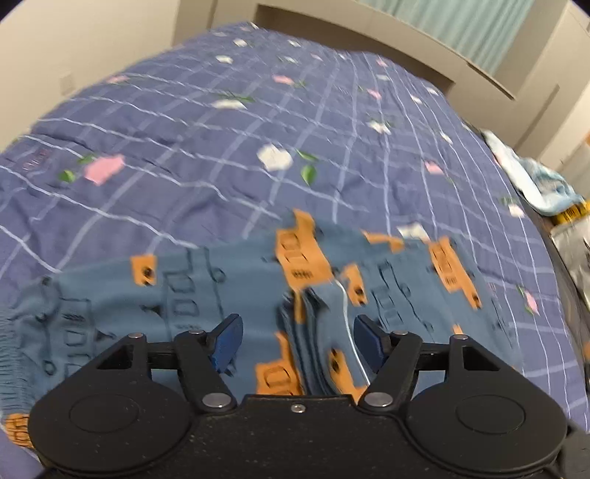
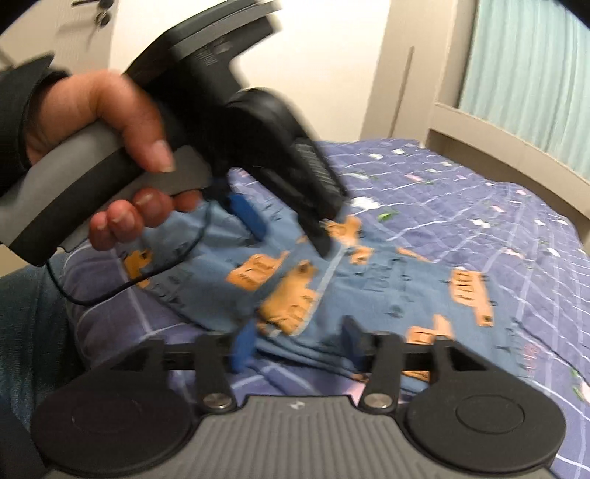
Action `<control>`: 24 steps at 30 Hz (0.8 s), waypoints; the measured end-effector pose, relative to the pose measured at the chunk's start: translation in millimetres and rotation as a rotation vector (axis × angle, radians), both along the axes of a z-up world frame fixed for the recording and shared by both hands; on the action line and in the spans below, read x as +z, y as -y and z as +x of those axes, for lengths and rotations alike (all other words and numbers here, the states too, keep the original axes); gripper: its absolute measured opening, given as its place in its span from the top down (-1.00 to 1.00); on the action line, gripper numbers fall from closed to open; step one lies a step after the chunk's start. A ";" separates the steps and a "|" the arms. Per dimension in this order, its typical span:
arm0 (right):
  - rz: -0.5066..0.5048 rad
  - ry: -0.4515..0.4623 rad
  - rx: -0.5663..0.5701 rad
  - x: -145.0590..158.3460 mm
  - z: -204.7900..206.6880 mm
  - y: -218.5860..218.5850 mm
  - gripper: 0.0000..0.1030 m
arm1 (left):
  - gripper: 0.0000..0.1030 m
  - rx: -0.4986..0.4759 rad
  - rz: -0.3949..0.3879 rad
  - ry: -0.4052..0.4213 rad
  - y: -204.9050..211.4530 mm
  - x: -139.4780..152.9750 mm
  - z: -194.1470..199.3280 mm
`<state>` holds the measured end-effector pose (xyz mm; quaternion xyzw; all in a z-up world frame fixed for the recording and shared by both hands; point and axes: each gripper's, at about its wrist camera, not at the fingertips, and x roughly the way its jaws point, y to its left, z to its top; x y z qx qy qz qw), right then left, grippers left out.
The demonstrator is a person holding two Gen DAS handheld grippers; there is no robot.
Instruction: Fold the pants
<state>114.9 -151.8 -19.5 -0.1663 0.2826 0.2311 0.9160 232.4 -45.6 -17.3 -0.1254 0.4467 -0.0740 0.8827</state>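
Note:
Blue pants [image 1: 206, 287] printed with orange blocks lie folded on a purple checked quilt [image 1: 221, 129]. My left gripper [image 1: 298, 335] stands open low over them, a stacked fold edge and a white drawstring running between its blue pads without being pressed. In the right wrist view the pants [image 2: 387, 280] spread to the right across the quilt [image 2: 479, 206]. My right gripper [image 2: 298, 342] is open at their near edge, with cloth lying between the fingers. The left gripper [image 2: 285, 230], held by a hand [image 2: 110, 121], hovers open over the pants' left part.
A beige headboard [image 1: 368, 33] and a pale green curtain [image 2: 534, 66] close off the far side. A light blue cloth [image 1: 534, 180] lies on the bed's right edge. A black cable [image 2: 129, 283] hangs from the left gripper. A leg in jeans [image 2: 29, 313] is at left.

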 end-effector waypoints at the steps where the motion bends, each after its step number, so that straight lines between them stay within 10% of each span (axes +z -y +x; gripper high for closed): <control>1: 0.017 0.008 -0.019 3.1 -0.3 8.5 -0.39 | -0.56 0.018 0.014 0.011 0.5 -0.2 0.7; 8: 0.050 0.087 -0.272 14.9 36.2 77.9 -0.82 | -0.63 0.033 0.207 0.045 25.5 -15.1 11.8; 24: -0.133 0.078 -0.478 -23.9 165.8 108.5 -0.99 | -0.89 0.036 0.217 0.028 29.4 -30.3 18.2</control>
